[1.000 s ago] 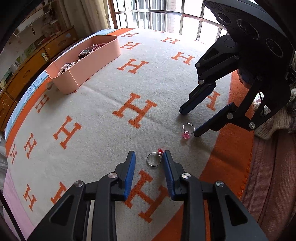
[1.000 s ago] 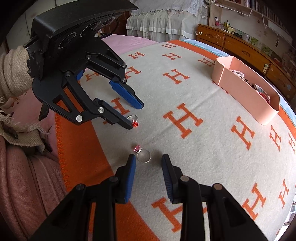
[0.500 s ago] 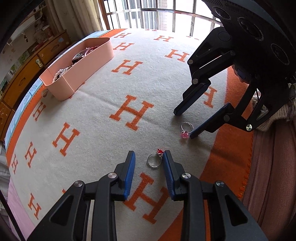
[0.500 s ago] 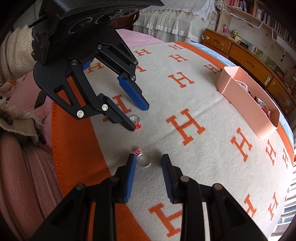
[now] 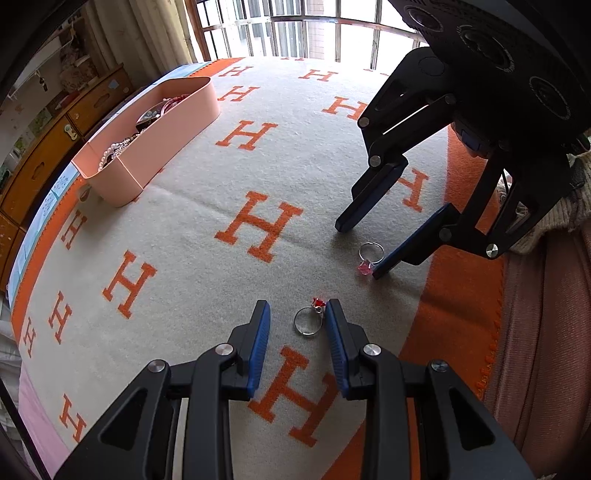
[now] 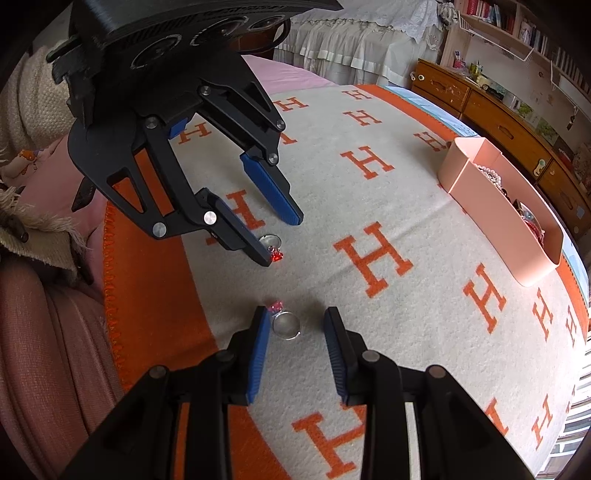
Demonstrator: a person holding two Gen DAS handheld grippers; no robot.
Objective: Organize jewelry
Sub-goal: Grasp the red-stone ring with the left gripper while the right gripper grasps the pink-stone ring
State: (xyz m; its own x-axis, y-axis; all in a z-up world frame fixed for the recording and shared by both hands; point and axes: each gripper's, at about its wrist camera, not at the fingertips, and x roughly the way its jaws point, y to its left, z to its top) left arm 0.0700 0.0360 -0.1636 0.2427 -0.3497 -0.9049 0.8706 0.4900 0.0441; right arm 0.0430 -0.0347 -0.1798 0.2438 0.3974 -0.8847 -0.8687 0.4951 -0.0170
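Two silver rings lie on a cream blanket (image 5: 192, 206) with orange H letters. The ring with a red stone (image 5: 308, 321) sits between the fingers of my left gripper (image 5: 295, 306), close to the right pad, jaws open around it. The ring with a pink stone (image 6: 285, 323) lies between the fingers of my right gripper (image 6: 295, 312), near the left pad, also open. Each wrist view shows the other gripper: the right gripper (image 5: 360, 251) over the pink ring (image 5: 369, 256), the left gripper (image 6: 280, 240) over the red ring (image 6: 271, 245). A pink organizer box (image 5: 155, 147) holding pearls and other jewelry stands far off.
The pink organizer box (image 6: 506, 221) sits near the blanket's far edge, by wooden drawers (image 6: 517, 122). The orange border (image 6: 155, 314) and pink bedding (image 6: 48, 350) lie on the person's side. A knit sleeve (image 6: 26, 99) is behind the left gripper. A window (image 5: 314, 26) is beyond.
Both grippers have rolled slightly, so the blanket and box shift in each view. Each ring stays on the blanket between the same fingers.
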